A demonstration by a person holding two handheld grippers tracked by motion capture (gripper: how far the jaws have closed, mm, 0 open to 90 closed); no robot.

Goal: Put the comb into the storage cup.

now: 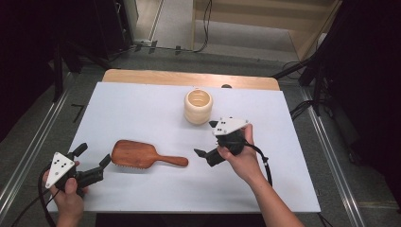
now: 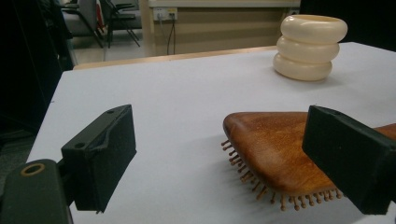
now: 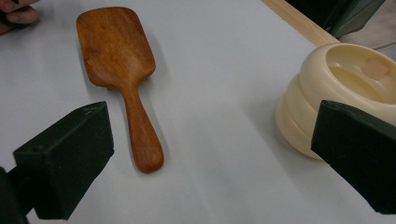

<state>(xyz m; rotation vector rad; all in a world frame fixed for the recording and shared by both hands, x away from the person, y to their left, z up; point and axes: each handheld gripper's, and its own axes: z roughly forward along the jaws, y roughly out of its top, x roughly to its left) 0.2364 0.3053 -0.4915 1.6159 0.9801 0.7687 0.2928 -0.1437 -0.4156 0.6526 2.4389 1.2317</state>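
Near the bench's front-left corner, the spread left hand-held gripper point(image 1: 92, 157) is poised beside a wooden hairbrush point(image 1: 142, 155); a grasp seems next. The right hand-held gripper point(image 1: 206, 137) is held spread, empty.

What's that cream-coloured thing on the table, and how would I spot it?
On the white table, look toward the far edge. The cream holder stands there upright, open-topped, shaped like three stacked rings. Unlike the flat brown wooden hairbrush nearer the person, it is pale and rounded.

No words, numbers or signs can be read on anything in these pictures.
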